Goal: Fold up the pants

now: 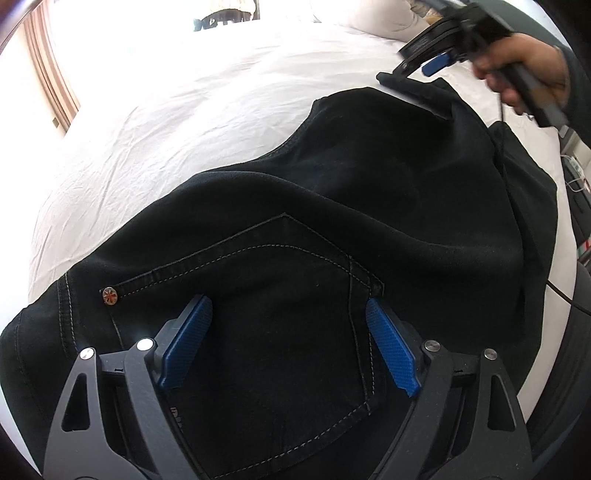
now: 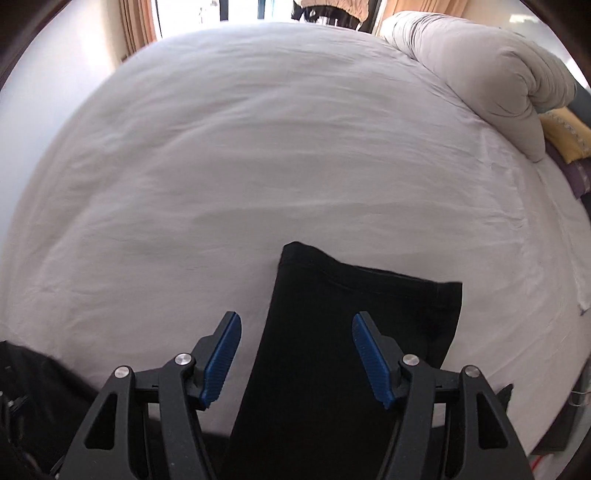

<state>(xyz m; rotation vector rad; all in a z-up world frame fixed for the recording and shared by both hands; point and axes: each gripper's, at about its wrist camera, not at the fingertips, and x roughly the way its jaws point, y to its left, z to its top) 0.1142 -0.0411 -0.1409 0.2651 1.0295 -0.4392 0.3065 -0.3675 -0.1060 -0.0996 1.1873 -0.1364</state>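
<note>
Black pants (image 1: pixel 332 206) lie on the white bed sheet (image 1: pixel 166 129), seat up, with a stitched back pocket (image 1: pixel 280 302) and a small metal rivet (image 1: pixel 110 295). My left gripper (image 1: pixel 288 314) is open just above the pocket, holding nothing. In the right wrist view the leg end of the pants (image 2: pixel 354 317) lies flat on the sheet (image 2: pixel 258 147). My right gripper (image 2: pixel 297 328) is open over the hem, empty. It also shows in the left wrist view (image 1: pixel 424 62), held by a hand at the far leg end.
A rolled grey duvet (image 2: pixel 480 74) lies at the far right of the bed, with a yellow cushion (image 2: pixel 569 136) behind it. Curtains (image 2: pixel 136 22) and a bright window stand beyond the bed. A cable (image 1: pixel 524 229) trails over the pants at the right.
</note>
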